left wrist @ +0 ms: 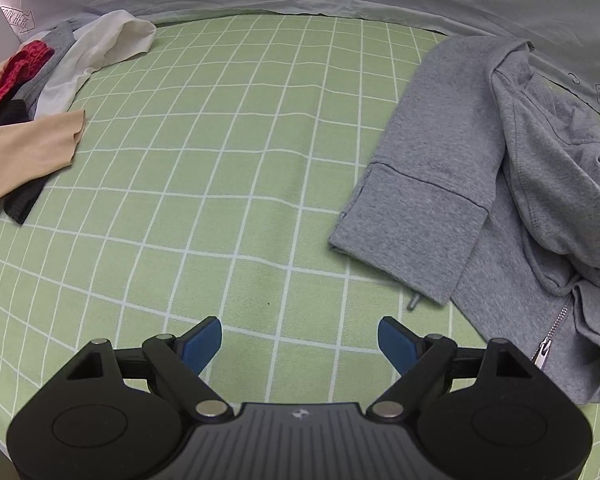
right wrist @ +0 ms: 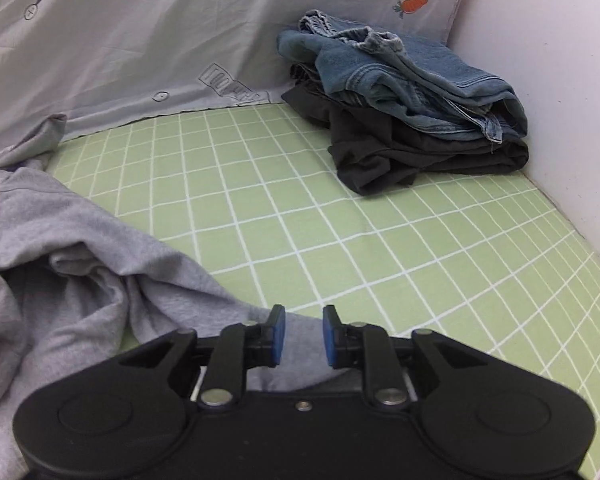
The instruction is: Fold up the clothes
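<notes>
Left matte black plastic two-finger gripper (left wrist: 300, 340): ribbed grey centre plate with small white emblem, round side housings, silver pivot pins, blue rubber pads (left wrist: 204, 344). Right matte black plastic two-finger gripper (right wrist: 302, 336): same linkage arms, silver pins, one centre screw, blue pads (right wrist: 278, 336).

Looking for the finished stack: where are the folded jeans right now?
In the right wrist view, the jeans lie top right, on a dark garment, in the bed's far corner by the white wall.

Grey zip hoodie (left wrist: 480, 168) — rumpled, half-folded, sleeve across — on green checked sheet (left wrist: 240, 160)
</notes>
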A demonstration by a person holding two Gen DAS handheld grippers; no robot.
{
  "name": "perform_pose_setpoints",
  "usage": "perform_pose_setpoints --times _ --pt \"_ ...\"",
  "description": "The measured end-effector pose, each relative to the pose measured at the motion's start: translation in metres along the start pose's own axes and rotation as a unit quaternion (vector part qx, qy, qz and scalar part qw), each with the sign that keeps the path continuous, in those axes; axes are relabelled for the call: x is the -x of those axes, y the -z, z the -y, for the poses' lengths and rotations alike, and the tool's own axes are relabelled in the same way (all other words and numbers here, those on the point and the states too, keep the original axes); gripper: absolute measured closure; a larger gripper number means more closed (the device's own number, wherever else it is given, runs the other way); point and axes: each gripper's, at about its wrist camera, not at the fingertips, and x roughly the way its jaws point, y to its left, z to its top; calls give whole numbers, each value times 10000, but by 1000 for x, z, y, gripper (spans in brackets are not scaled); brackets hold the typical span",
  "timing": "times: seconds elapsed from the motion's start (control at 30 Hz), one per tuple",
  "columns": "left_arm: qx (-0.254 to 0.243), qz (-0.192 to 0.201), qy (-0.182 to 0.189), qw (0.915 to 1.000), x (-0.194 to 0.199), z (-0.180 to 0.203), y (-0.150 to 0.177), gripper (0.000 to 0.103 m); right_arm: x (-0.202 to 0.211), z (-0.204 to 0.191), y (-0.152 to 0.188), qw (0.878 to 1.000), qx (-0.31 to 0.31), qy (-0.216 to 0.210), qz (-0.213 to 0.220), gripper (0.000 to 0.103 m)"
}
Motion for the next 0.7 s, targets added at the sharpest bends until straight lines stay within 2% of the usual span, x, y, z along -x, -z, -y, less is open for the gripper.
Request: perform_pose_setpoints --times 0.1,0.23,0.3,0.37,0.43,0.53,0.57,0.63,0.67,0.7 --pt "-94 96 42 9999 -4 7 -12 17 15 -30 9 9979 -252 -602 38 64" --pt "-286 234 161 9992 -5 20 -28 17 12 -73 21 9893 -567 -1313 -284 52" --pt "-358 262 237 9987 -7 26 -33 17 6 -87 25 9872 -639 -1392 -440 44" --pt "-389 295 264 9985 -10 31 -37 17 7 -92 27 9882 -516 -1389 -396 35" --pt "-413 279 306 9983 -14 36 -40 17 7 -97 29 9889 -394 -1385 -351 32" --pt "-452 166 333 9983 -24 42 -40 18 9 -105 32 9898 -210 -1379 -284 39" --pt "-465 100 311 9984 -27 45 -40 21 9 -108 32 9900 -148 -1377 -262 53" --pt "-422 -7 342 9985 -32 46 -38 31 10 -113 34 9903 -26 -1373 -217 66" --pt "-357 -38 412 9985 -34 46 -36 37 11 -115 35 9904 37 -1370 -196 76" --pt "-260 -37 542 9982 -34 44 -35 43 13 -117 35 9905 131 -1359 -182 82"
